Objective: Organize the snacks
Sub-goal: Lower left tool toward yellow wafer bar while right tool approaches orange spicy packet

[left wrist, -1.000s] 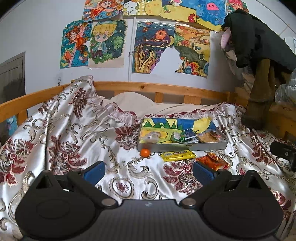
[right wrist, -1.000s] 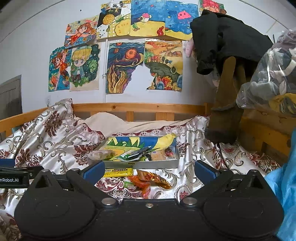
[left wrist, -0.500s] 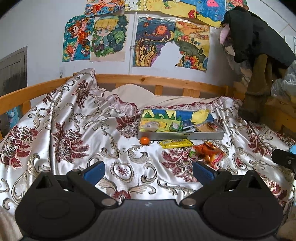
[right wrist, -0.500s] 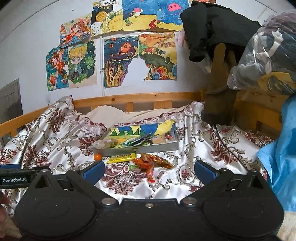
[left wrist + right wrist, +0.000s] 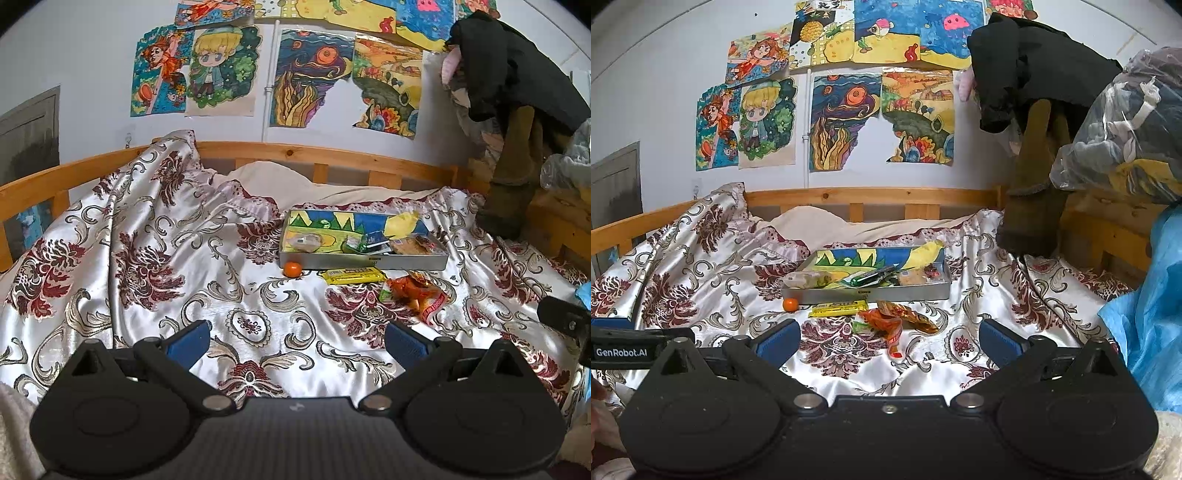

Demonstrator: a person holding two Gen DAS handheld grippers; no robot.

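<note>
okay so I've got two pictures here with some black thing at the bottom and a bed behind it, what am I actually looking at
The black shapes are two handheld grippers, each with a camera looking along its blue-padded fingers. One picture comes from the left gripper, the other from the right gripper. Both are open and hold nothing. On the bedspread sits a metal tray with some snacks inside. In front of it lie a small orange, a yellow bar and an orange wrapper.
</note>
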